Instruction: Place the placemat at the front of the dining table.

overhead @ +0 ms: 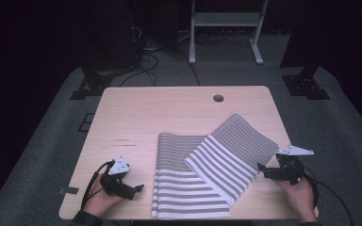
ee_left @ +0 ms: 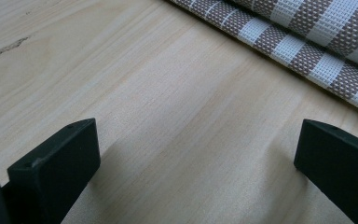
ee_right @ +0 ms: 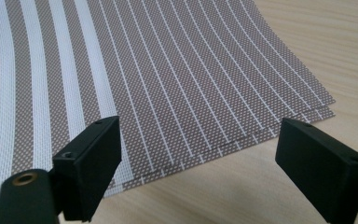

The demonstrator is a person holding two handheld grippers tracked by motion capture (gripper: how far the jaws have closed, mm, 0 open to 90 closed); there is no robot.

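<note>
Two woven placemats with brown and white stripes lie on the light wooden table (overhead: 146,113). One mat (overhead: 179,188) lies straight at the front centre. The other mat (overhead: 231,150) lies diagonally, overlapping the first one's right side. My left gripper (overhead: 139,188) rests on the table left of the straight mat, jaws open over bare wood (ee_left: 196,158), with the mat's edge (ee_left: 307,37) ahead of it. At the diagonal mat's right edge my right gripper (overhead: 260,168) is open, nothing between its jaws (ee_right: 200,154). That mat's corner (ee_right: 168,70) shows two stacked layers.
A round cable hole (overhead: 218,98) sits near the table's far edge. A strip of tape (overhead: 68,190) sticks out at the front left edge. Behind the table stand a white desk frame (overhead: 226,28), black stands (overhead: 306,84) and loose cables (overhead: 146,66) on the carpet.
</note>
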